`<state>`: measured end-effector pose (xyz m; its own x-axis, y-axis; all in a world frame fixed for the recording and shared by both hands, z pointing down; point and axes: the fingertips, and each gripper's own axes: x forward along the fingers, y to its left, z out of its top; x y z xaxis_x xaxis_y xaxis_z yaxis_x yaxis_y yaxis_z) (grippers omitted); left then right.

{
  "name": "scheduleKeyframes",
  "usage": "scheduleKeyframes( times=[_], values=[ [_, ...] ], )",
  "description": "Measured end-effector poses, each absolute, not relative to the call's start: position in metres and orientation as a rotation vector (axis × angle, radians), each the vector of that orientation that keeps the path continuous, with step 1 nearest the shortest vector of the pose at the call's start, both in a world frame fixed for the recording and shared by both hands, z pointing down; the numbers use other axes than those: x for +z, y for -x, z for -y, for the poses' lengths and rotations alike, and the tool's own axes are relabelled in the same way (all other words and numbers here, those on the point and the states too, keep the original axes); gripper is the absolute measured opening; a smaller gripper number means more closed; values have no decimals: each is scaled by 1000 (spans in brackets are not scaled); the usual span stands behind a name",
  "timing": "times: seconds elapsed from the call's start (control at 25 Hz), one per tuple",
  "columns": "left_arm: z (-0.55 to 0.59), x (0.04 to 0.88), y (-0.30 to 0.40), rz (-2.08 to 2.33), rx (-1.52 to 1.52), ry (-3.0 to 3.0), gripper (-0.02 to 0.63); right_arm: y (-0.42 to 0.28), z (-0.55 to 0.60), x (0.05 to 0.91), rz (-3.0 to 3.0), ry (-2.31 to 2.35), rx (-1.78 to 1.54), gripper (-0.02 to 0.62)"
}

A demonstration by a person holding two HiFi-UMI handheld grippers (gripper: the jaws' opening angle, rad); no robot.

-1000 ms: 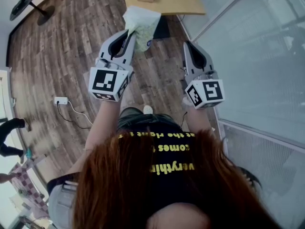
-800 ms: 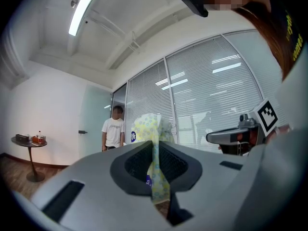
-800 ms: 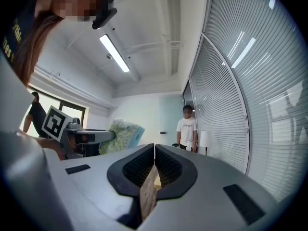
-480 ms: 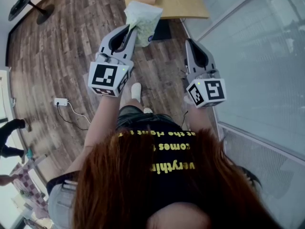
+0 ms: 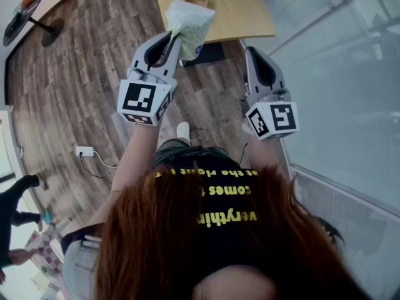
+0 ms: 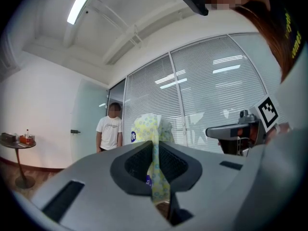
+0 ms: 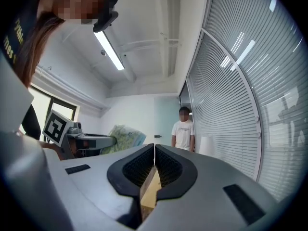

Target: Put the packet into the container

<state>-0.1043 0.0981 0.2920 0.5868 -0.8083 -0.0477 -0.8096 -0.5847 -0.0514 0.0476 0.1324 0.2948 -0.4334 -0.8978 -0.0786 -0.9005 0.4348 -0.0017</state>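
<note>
a light wooden table (image 5: 240,14) stands ahead of me on the dark plank floor (image 5: 81,86), with a black mat (image 5: 211,52) under its near edge. a white power strip (image 5: 84,150) lies on the floor to my left, its cable trailing. a small round side table (image 5: 24,6) stands far left. someone in a white t-shirt (image 6: 109,131) stands beside the blinds (image 6: 207,95).

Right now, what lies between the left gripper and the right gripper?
In the head view, only wooden floor and a dark mat by the table show between the left gripper and the right gripper.
</note>
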Motion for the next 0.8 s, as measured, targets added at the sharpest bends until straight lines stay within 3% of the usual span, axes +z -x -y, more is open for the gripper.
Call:
scheduleKeyframes(
  times=[0.6,0.8],
  values=[
    [54,287,95,-1385,-4,2785,29,-60,16,275,-2548,1697,45,17],
    [58,302,98,-1399,5,2778,29,-56,24,289,-2556,1673,51,17]
  ],
)
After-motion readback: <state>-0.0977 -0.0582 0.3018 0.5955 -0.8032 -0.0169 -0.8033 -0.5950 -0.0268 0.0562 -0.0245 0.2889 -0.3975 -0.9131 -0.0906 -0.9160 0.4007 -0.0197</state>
